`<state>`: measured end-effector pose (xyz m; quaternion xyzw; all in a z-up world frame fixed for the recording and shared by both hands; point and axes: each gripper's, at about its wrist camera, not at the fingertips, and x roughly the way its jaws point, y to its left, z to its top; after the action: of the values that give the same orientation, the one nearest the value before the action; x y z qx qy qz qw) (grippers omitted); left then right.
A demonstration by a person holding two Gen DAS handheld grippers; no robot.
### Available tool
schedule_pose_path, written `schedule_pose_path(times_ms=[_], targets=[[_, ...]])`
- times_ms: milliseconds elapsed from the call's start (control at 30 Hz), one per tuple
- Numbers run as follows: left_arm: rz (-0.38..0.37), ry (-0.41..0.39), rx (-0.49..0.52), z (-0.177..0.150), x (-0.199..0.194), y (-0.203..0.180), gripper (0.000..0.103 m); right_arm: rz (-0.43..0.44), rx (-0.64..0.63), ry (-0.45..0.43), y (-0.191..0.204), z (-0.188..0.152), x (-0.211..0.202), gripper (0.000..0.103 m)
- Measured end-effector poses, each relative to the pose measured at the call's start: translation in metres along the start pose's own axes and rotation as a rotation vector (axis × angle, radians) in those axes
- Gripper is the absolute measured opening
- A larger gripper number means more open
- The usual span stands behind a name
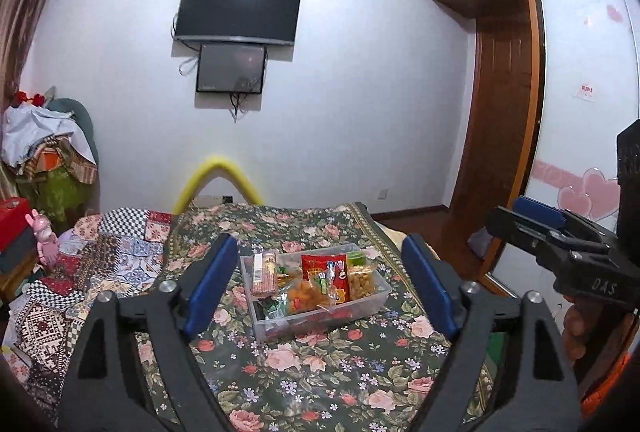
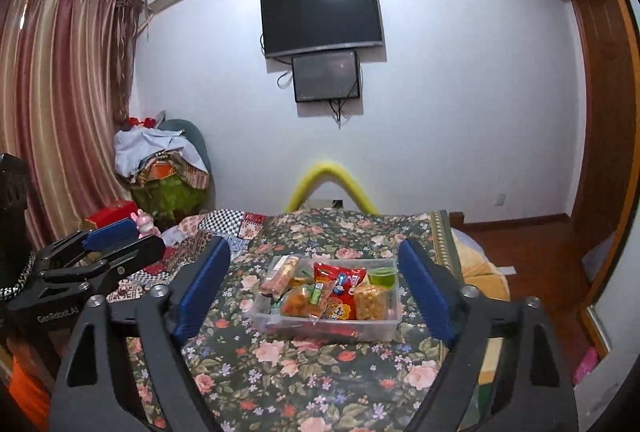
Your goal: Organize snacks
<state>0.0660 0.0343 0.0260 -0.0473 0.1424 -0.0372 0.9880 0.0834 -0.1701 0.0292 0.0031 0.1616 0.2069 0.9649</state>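
A clear plastic bin [image 1: 320, 324] stands on the floral bedspread [image 1: 320, 372], filled with snacks: a wafer pack [image 1: 264, 274], a red packet [image 1: 324, 270], an orange bag [image 1: 306, 296], a bag of yellow puffs [image 1: 362, 282] and a green cup [image 1: 356, 258]. My left gripper [image 1: 320, 248] hangs above the bed short of the bin, jaws wide open and empty. My right gripper [image 2: 314, 246] is likewise open and empty, facing the same bin [image 2: 328, 330]. Each gripper shows in the other's view: the right gripper [image 1: 532, 216] at the right edge, the left gripper [image 2: 116, 232] at the left edge.
A patchwork quilt [image 1: 100, 272] covers the bed's left side, with a pink toy [image 1: 44, 236] and a red box [image 1: 14, 220] beyond. The bed ends at the right above a wooden floor [image 2: 532, 252]. A yellow foam tube [image 1: 216, 172] arches at the foot. Screens hang on the far wall.
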Motion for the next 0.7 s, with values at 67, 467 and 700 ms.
schedule_pose_path(times_ms=[67, 467, 700], targets=[[0.016, -0.017, 0.01, -0.002, -0.008, -0.004, 0.095, -0.006, -0.005, -0.004, 0.003, -0.002, -0.005, 0.097], [0.042, -0.036, 0.037, -0.01, -0.029, -0.017, 0.101, -0.041, -0.012, -0.026, 0.011, -0.01, -0.021, 0.103], [0.044, -0.035, 0.043, -0.012, -0.031, -0.022, 0.102, -0.041, -0.003, -0.028, 0.011, -0.013, -0.025, 0.103]])
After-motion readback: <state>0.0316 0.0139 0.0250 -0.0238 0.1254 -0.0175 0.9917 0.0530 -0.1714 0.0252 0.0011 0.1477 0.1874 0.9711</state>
